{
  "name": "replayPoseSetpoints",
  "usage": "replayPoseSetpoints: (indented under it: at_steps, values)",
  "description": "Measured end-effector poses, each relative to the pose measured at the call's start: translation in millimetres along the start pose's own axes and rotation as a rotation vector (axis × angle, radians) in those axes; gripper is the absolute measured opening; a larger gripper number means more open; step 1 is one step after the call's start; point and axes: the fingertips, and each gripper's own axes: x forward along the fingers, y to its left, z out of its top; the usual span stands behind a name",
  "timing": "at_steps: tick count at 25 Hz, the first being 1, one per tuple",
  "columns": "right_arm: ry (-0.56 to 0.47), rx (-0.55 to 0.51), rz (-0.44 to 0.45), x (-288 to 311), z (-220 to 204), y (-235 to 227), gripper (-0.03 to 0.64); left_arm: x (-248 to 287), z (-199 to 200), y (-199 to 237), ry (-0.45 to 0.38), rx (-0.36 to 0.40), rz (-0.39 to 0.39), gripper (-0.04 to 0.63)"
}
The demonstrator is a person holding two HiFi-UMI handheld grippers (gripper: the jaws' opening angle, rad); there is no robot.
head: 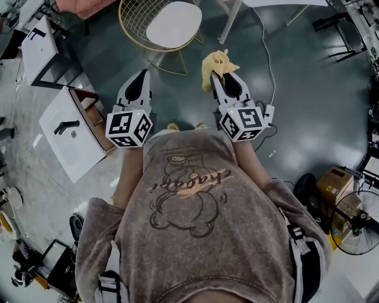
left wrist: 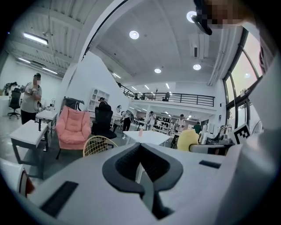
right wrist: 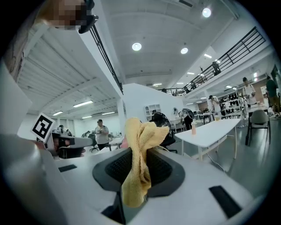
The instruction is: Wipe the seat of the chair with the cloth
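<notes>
A gold wire chair with a round white seat point(head: 173, 23) stands on the floor ahead of me; its wire back point(left wrist: 99, 145) also shows in the left gripper view. My right gripper point(head: 220, 72) is shut on a yellow cloth point(head: 216, 65), which bunches above the jaws and hangs down between them point(right wrist: 138, 158). It is held in the air, short of the chair and to its right. My left gripper point(head: 140, 78) is shut with nothing in it, level with the right one and short of the chair's near left side.
A white low table point(head: 74, 133) with a black handle lies at the left. Another white table point(head: 269, 3) and a white cable point(head: 269, 59) are at the back right. A pink armchair point(left wrist: 72, 127) stands beyond the chair. Boxes and a fan point(head: 355, 222) sit at the right.
</notes>
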Motion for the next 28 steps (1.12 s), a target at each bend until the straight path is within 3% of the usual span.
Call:
replayPoseSetpoints:
  at_steps: [8,16,28]
  values:
    - [0.005,0.010,-0.059,9.9,-5.5,3.7,0.110,11.4,1.9,13.1,-0.011,-0.003,-0.055,0.009]
    - [0.014,0.009,-0.054,44.4,-5.3,-6.6,0.110,41.5,9.7,35.8,-0.015,0.000,-0.056,0.009]
    - [0.016,0.020,-0.046,147.7,9.0,-54.6,0.110,140.0,26.3,83.5,0.002,0.010,-0.059,0.009]
